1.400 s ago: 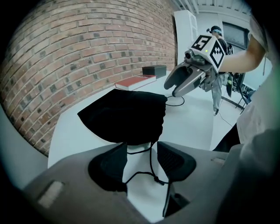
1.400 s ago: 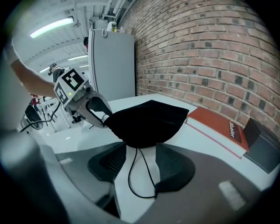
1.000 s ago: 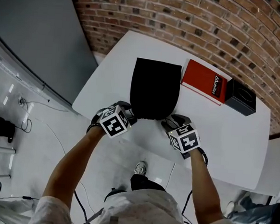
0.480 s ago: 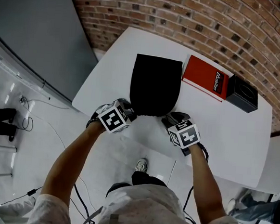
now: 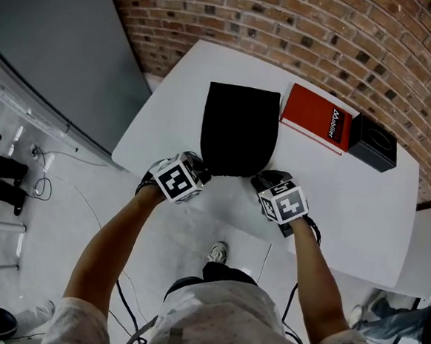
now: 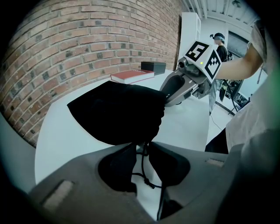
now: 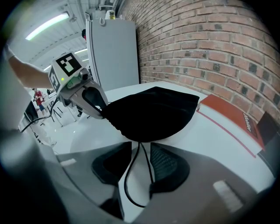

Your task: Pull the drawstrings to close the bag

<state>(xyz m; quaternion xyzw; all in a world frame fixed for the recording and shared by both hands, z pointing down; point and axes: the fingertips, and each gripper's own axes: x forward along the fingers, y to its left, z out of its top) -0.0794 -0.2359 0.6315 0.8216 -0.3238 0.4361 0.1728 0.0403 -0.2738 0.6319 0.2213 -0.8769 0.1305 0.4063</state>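
A black drawstring bag (image 5: pixel 239 132) lies flat on the white table (image 5: pixel 346 207), its gathered mouth toward me. My left gripper (image 5: pixel 200 175) is at the mouth's left corner and my right gripper (image 5: pixel 259 181) at its right corner. In the left gripper view a thin knotted drawstring (image 6: pixel 141 168) runs out of the bag (image 6: pixel 118 111) between the jaws of the left gripper (image 6: pixel 141 146). Those jaws have just been closing; a gap still shows beside the cord. In the right gripper view a loop of cord (image 7: pixel 129 175) lies between the right gripper's (image 7: pixel 141 146) jaws, also just closing and not pressing it.
A red book (image 5: pixel 316 117) and a black box (image 5: pixel 372 145) lie on the table to the right of the bag, near the brick wall (image 5: pixel 323 35). The table's near edge is just behind both grippers. A grey panel (image 5: pixel 54 51) stands at the left, with cables on the floor.
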